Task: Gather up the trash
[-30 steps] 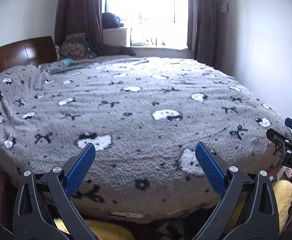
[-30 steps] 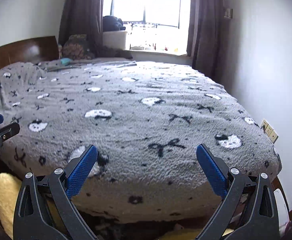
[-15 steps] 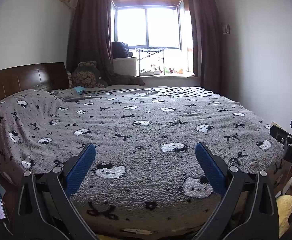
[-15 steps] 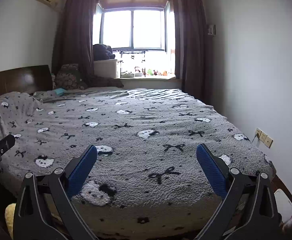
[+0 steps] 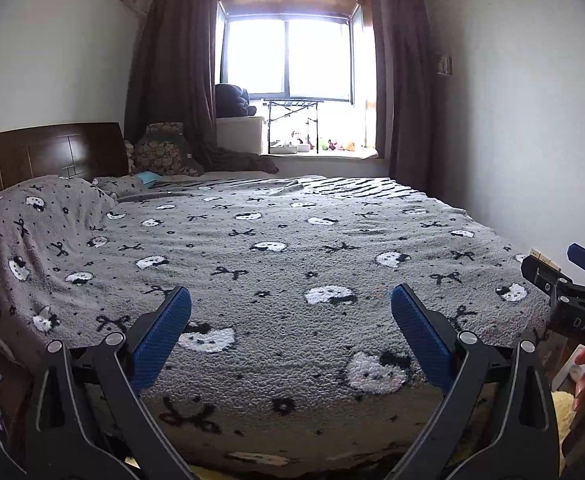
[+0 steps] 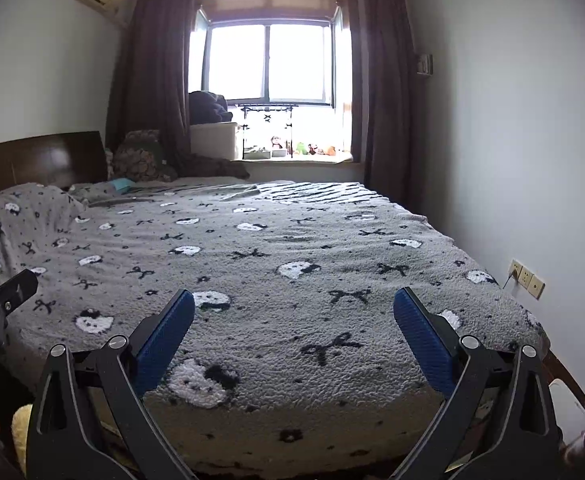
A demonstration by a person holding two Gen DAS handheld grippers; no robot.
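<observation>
The left gripper (image 5: 290,336) and right gripper (image 6: 294,338) are hovering side by side at the foot of the bed (image 5: 292,264), jaws spread wide and gripping nothing. Beyond them a grey cat-print blanket (image 6: 276,256) is stretching toward the window (image 6: 270,66); no trash is showing on it.

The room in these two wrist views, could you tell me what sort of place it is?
Most likely a home bedroom: a large bed under a grey cat-print blanket, a dark wooden headboard, and a curtained window with small toys on its sill.
</observation>
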